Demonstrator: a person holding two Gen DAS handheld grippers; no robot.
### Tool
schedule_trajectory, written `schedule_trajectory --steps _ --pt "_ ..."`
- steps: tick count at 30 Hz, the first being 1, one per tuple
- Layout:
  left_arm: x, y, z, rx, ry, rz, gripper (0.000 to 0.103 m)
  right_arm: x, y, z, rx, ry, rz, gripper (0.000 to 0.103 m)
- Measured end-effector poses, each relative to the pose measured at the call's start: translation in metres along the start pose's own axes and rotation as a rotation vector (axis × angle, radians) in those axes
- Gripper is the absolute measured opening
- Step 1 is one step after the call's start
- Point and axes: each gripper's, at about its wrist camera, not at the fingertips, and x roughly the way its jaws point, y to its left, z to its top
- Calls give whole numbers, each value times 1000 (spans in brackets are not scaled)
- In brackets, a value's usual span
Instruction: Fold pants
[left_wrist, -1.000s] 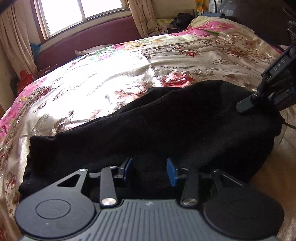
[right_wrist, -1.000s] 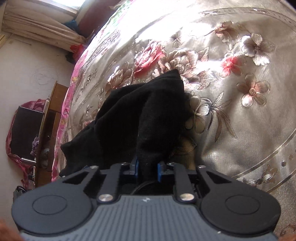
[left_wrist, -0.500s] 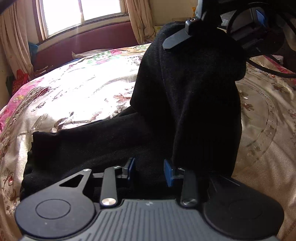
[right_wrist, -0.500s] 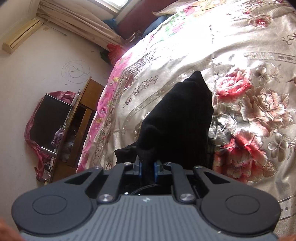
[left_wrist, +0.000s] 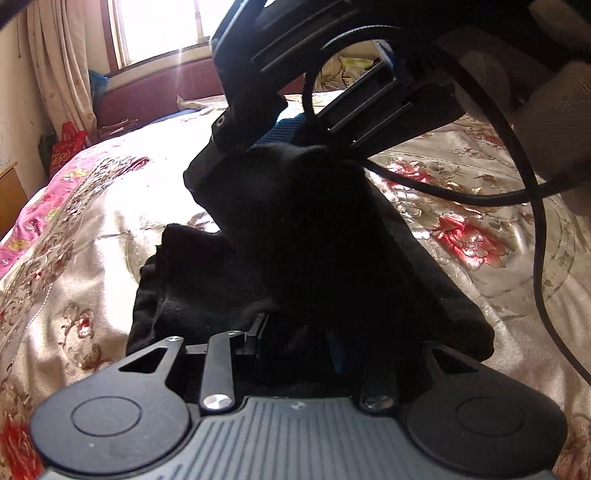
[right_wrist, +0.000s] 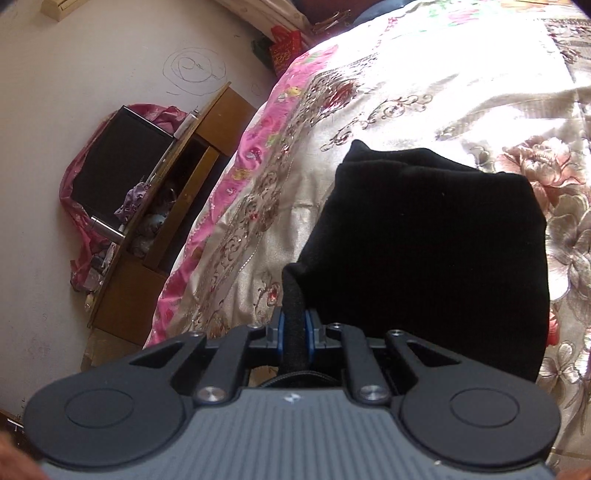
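The black pants lie on the floral bedspread, one end lifted and drawn over the rest. My right gripper is shut on a bunched edge of the pants and holds it above the lower layer. It shows in the left wrist view, high and close, clamping the raised cloth. My left gripper sits at the near edge of the pants; cloth fills the gap between its blue-padded fingers, and the jaws stand apart about as wide as before.
A wooden cabinet with a dark screen stands by the wall left of the bed. A window, curtain and maroon headboard are at the far end. A black cable hangs from the right gripper.
My right gripper has lifted its end of the pants and carried it leftward over the rest, toward my left gripper. The left gripper stayed at the near edge.
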Motion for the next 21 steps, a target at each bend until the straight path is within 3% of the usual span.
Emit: schedule_trajectory --steps 2,5,8,10,18,20,21 --pt "-3 10 -6 -6 7 9 49 16 6 -2 -1 22 40 2" --pt "-4 15 -13 -6 26 19 49 36 25 -6 -91 14 -49 2" --pt "-9 20 -19 -8 24 32 49 40 23 -7 -77 16 -43 2" --pt "-11 23 -20 -25 19 28 49 37 30 -7 -111 15 -90 2" --pt "-9 24 -19 -52 19 20 49 36 35 -15 -207 80 -315 9" --pt "-6 28 -19 -53 25 20 49 47 35 -12 -183 103 -318 15" --pt "-4 31 -20 -51 32 23 49 54 36 -12 -184 106 -318 24"
